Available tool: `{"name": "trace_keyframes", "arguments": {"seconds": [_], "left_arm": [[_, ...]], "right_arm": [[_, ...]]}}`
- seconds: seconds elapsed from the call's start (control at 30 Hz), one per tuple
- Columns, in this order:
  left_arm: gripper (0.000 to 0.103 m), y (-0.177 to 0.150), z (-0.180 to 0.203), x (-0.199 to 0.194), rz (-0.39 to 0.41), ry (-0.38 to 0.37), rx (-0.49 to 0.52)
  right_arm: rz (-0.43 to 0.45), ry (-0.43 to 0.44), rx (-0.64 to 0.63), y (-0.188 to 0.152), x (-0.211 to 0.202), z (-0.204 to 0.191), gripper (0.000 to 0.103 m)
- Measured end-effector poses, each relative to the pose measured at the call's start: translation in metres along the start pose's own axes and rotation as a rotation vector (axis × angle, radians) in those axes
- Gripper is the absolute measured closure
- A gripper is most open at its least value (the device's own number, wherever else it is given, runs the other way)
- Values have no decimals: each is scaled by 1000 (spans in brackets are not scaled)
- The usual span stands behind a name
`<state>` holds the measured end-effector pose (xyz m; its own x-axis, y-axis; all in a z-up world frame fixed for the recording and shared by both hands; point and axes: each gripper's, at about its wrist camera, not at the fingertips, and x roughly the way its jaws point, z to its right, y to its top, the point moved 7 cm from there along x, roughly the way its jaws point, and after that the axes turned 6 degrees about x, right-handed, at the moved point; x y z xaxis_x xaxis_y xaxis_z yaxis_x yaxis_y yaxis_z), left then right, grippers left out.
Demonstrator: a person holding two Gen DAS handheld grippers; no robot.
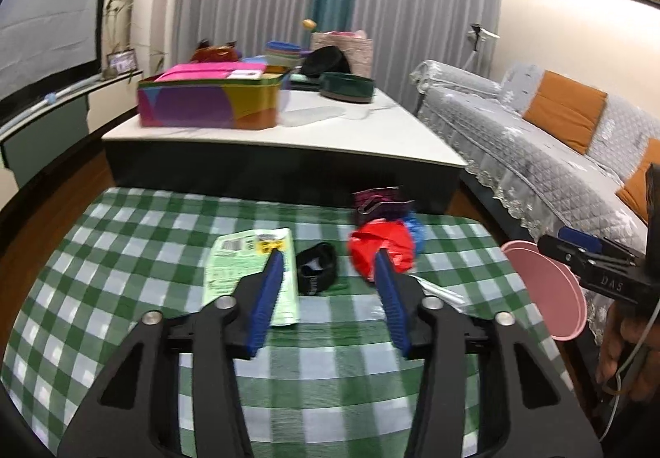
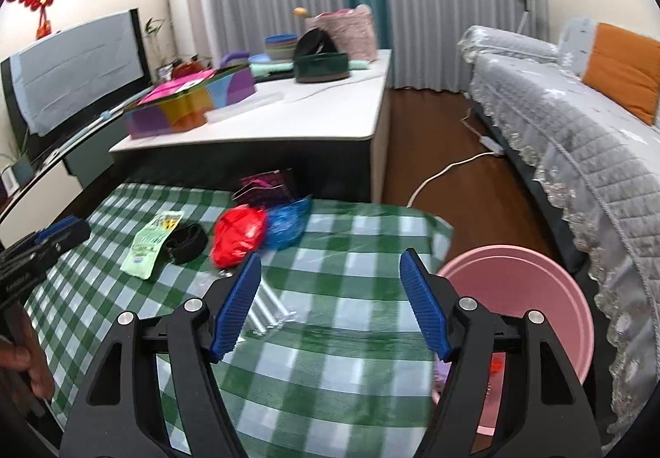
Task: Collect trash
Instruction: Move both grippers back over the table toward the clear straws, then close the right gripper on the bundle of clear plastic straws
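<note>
Trash lies on a green checked tablecloth [image 1: 123, 251]: a pale green wrapper [image 1: 243, 272], a black band [image 1: 317, 267], a red plastic bag [image 1: 381, 247], a blue bag [image 1: 414, 229], a dark purple packet [image 1: 381, 199] and a clear wrapper [image 2: 268, 309]. My left gripper [image 1: 330, 253] is open and empty above the black band. My right gripper [image 2: 330, 258] is open and empty over the cloth, left of a pink bin [image 2: 536, 293]. The red bag [image 2: 237, 235] and blue bag [image 2: 286, 225] lie ahead of it to the left.
A white coffee table [image 1: 330, 136] behind holds a colourful box [image 1: 210, 99] and a dark green bowl [image 1: 348, 86]. A grey sofa [image 2: 577, 136] runs along the right. A white cable [image 2: 445, 169] lies on the wooden floor. A TV [image 1: 49, 33] stands at the left.
</note>
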<state>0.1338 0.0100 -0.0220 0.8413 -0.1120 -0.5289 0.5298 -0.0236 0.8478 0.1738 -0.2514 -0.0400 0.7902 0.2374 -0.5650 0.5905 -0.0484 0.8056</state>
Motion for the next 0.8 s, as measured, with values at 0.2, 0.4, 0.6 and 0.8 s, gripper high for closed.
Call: {"name": "trace_keyframes", "arguments": {"seconds": [0.2, 0.4, 0.6, 0.8], "left_arm": [[76, -12, -30, 15, -30, 53, -27], [76, -26, -31, 34, -70, 59, -14], [76, -37, -22, 59, -120, 62, 14], [59, -48, -19, 85, -180, 79, 16]], "right_arm": [[-47, 59, -33, -9, 24, -26, 62], [-98, 125, -99, -29, 46, -63, 61], [-165, 166, -129, -48, 65, -82, 46], [-217, 165, -141, -59, 78, -80, 41]]}}
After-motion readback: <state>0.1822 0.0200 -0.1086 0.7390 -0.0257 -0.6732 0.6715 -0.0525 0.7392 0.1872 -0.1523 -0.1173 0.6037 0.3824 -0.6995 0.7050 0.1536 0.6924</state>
